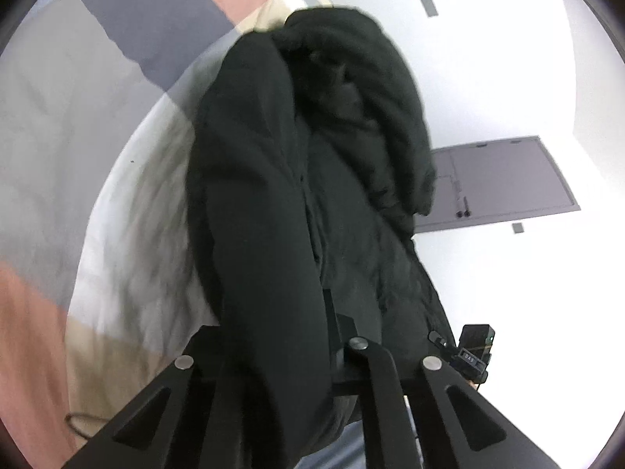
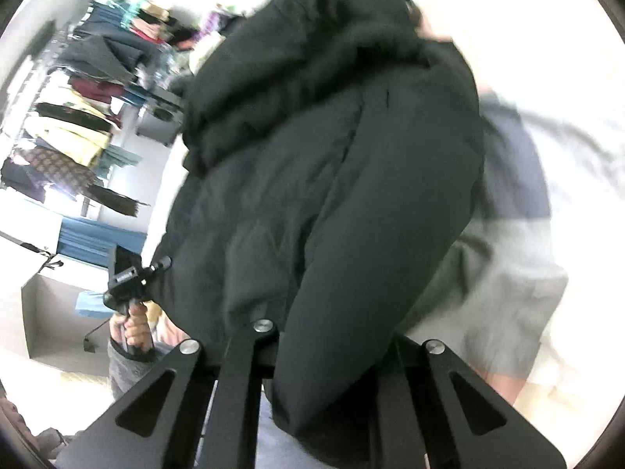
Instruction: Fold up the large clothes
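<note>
Between both grippers' fingers, black coat

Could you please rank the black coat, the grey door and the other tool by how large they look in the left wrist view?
1. Black coat, by far the largest, though it hangs nearest the camera.
2. Grey door.
3. Other tool, smallest, partly hidden behind the coat.

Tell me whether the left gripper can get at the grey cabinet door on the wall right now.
Probably not. The left gripper is shut on the black coat, whose bulk hangs between its jaws and the grey cabinet door. It would need to let go first.
</note>
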